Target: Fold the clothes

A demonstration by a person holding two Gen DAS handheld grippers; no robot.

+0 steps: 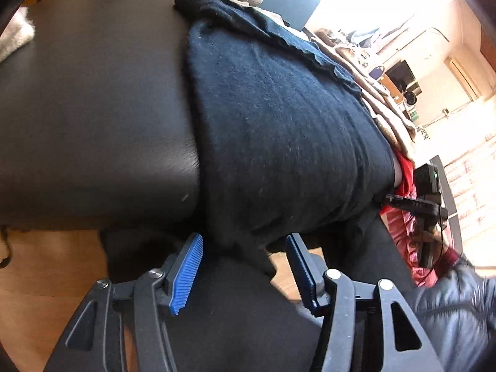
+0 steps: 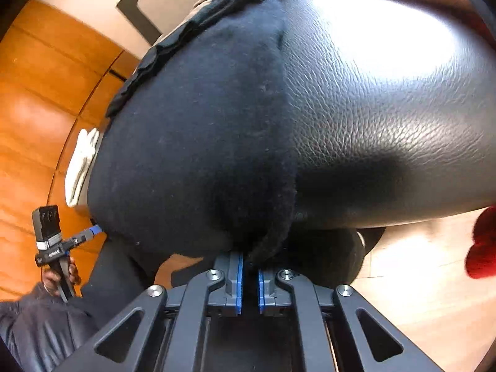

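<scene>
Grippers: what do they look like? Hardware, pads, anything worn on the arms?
Both are black plastic frames with triangular cut-outs and silver pivot screws. The left gripper and right gripper carry blue ribbed pads. A black boxy module sits on top of the left unit's handle. The sleeve is dark, quilted and puffy.

No text, label, brand or number can be read in either view. The other gripper, seen at the lower left of the right wrist view, carries a small pale marking on its black body (a few letters, perhaps, but too small and blurred to make out). In the left wrist view a small green sign hangs far back in the room, its content illegible.
</scene>
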